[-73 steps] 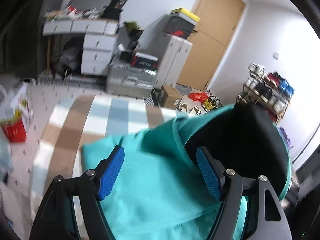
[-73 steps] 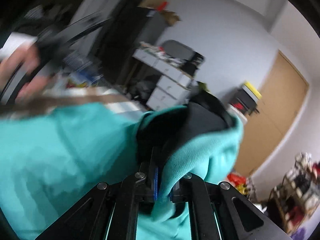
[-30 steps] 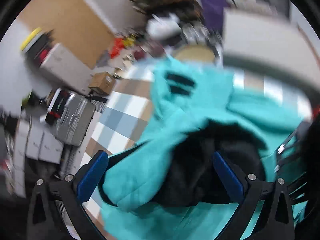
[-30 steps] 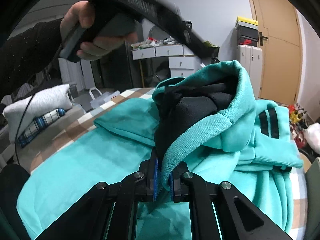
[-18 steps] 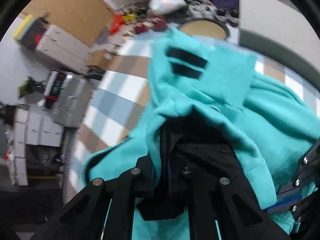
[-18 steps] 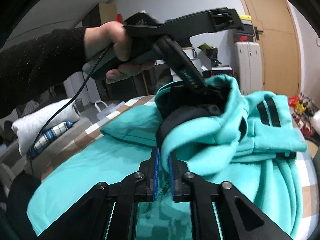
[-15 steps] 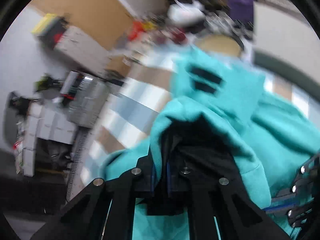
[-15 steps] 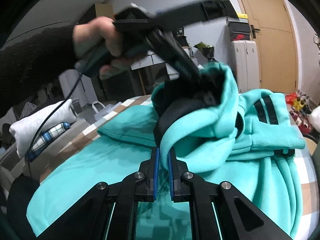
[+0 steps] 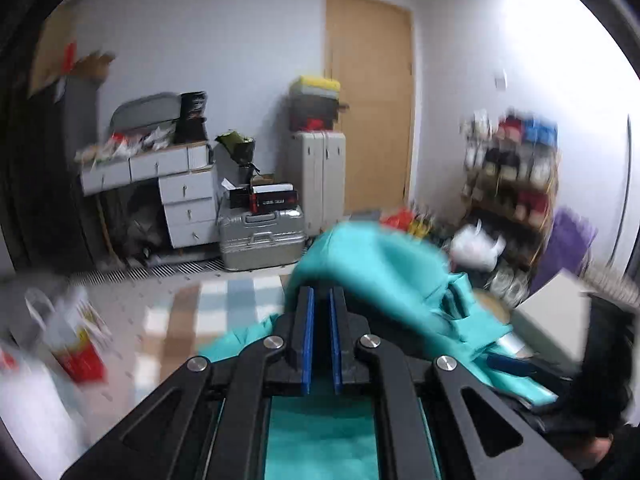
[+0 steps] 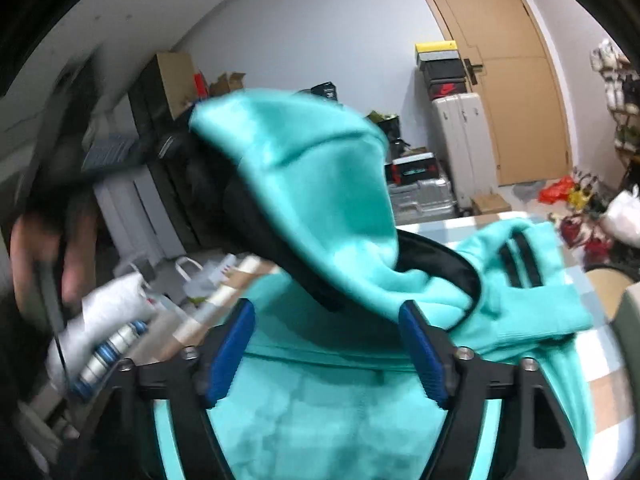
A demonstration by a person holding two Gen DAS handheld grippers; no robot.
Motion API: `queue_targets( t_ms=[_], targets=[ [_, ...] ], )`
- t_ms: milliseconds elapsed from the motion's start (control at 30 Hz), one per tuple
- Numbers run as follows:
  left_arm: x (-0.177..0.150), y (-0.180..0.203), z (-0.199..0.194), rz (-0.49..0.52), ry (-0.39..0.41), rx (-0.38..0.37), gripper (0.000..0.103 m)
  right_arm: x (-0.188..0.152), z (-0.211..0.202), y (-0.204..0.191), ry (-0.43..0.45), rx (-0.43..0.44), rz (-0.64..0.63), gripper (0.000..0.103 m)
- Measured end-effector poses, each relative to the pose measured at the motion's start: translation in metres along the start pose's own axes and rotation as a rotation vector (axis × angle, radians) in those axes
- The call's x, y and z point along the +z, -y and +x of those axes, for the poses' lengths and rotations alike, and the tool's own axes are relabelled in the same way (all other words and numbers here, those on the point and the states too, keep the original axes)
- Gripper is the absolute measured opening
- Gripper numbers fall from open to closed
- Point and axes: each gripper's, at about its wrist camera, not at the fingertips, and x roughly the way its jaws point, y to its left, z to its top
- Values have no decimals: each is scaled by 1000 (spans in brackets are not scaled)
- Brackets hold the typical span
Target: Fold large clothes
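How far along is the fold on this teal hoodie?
Done: the black-striped sleeve lies folded across the teal hoodie body. In hand: the left gripper, shut, holds up the black-lined hood; the right gripper jaws have just been opening, clear of fabric. Left: lay the hood down, then fold the body.

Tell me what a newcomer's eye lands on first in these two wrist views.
The teal hoodie dominates: in the right wrist view its black-lined hood rears up at centre, above the body spread on a checked bed cover, with a black-striped sleeve at right. The right gripper frames it at the bottom, blue fingers apart, having just opened. In the blurred left wrist view, the left gripper is shut at bottom centre, teal cloth bunched just past it.
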Motion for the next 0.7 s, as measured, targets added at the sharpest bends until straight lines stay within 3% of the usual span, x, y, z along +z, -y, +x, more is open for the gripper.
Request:
queue_targets(
  t_ms=[133, 233, 267, 300, 333, 367, 433, 533, 700],
  targets=[
    [-45, -4, -2, -79, -102, -79, 3, -8, 28, -4, -125, -1, 96, 76],
    [-42, -3, -11, -56, -146, -121, 5, -16, 33, -3, -184, -34, 172, 76],
    [-36, -5, -17, -45, -141, -107, 18, -20, 31, -1, -192, -33, 201, 76],
    [-30, -3, -17, -21, -141, -93, 63, -24, 29, -1, -197, -40, 222, 76],
    [-23, 1, -20, -3, -150, -87, 93, -30, 24, -1, -200, -57, 239, 76],
    [-15, 7, -12, 24, -177, -101, 101, -33, 21, 1, -201, -65, 239, 77],
    [-7, 29, 4, 102, -239, -148, 101, -38, 13, -1, -199, -115, 230, 77],
    [-17, 67, 40, 250, -396, -191, 101, -40, -11, 11, -138, -151, 311, 77],
    [-50, 114, 87, 449, -564, -164, 101, -51, -40, 43, -101, -232, 400, 78]
  ],
)
